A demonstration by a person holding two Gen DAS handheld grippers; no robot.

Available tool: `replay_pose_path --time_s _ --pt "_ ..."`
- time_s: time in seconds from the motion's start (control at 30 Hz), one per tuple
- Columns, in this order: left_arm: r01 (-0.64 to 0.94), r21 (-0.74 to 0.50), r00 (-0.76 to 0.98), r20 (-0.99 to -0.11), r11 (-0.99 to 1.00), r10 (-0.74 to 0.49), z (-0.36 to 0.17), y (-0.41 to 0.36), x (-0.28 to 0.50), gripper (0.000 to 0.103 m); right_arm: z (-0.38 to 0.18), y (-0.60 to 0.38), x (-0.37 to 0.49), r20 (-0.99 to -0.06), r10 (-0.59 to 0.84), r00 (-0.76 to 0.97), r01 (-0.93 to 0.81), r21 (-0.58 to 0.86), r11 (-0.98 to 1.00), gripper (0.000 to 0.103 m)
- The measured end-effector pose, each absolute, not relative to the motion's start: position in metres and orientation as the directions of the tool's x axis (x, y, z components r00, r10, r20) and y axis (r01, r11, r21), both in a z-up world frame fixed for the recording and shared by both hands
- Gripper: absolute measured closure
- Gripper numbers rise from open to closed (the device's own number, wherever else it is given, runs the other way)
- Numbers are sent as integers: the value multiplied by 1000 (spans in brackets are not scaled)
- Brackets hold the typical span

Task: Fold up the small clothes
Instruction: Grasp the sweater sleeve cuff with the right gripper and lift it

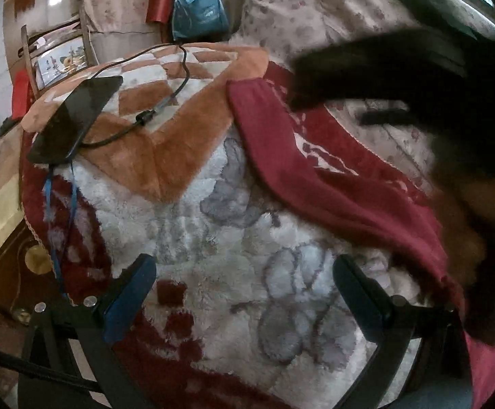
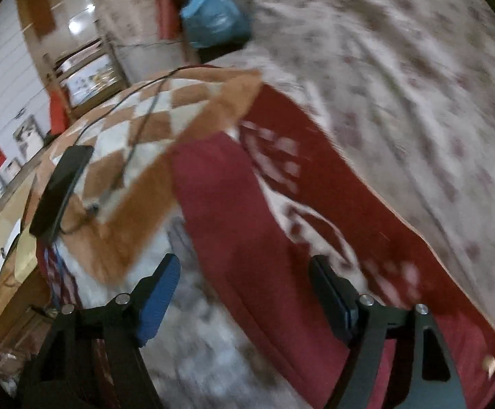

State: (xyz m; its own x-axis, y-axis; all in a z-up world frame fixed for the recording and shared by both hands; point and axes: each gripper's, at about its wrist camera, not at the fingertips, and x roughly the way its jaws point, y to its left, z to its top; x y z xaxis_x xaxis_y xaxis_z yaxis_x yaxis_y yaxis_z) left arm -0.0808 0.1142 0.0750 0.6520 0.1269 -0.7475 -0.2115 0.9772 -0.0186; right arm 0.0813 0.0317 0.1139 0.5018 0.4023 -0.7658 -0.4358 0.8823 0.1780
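Left gripper [image 1: 244, 283] and right gripper [image 2: 244, 283], fingers released and empty, above the long dark-red knitted garment [image 1: 319, 177] on a plush white-and-red blanket [image 1: 213, 238].

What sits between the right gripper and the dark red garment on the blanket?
Nothing visible. The right gripper is open just above the dark red garment, with only blanket beneath. The phone and its cable lie off to the left.

Fluffy blanket [image 1: 213, 272] under red garment [image 1: 315, 177]
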Motion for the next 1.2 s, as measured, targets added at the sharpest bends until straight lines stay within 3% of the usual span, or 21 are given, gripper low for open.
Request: replay_pose_path --time_s 0.3,0.43,0.6,0.67,0.7,0.9,1.03,1.13,1.2 --pt "-402 -135 632 -756 906 168 66 161 -77 0 89 101 146 -778 427 462 -513 158 844 21" --pt "-388 -123 631 -758 913 166 63 158 -75 0 75 112 158 -771 460 440 -511 207 835 22" --pt "-346 -78 629 -758 935 170 63 146 -71 0 65 113 165 -754 499 427 -485 275 830 52" --pt "-364 -99 633 -756 926 167 63 151 -73 0 69 107 162 -743 531 408 -485 316 815 89" --pt "-376 -105 632 -756 921 171 63 153 -73 0 71 104 161 -745 523 415 -480 309 821 92" --pt "-353 -135 654 -743 926 141 65 150 -75 0 106 60 136 -698 518 495 -445 308 841 92" --pt "-278 -187 672 -738 942 52 69 141 -77 0 131 11 110 -664 498 557 -407 305 861 92" --pt "-271 -127 663 -743 954 89 69 130 -76 0 144 -25 93 -661 470 585 -373 295 880 92" --pt "-221 -146 673 -738 964 43 70 122 -76 0 150 -52 84 -665 443 601 -338 290 895 92"
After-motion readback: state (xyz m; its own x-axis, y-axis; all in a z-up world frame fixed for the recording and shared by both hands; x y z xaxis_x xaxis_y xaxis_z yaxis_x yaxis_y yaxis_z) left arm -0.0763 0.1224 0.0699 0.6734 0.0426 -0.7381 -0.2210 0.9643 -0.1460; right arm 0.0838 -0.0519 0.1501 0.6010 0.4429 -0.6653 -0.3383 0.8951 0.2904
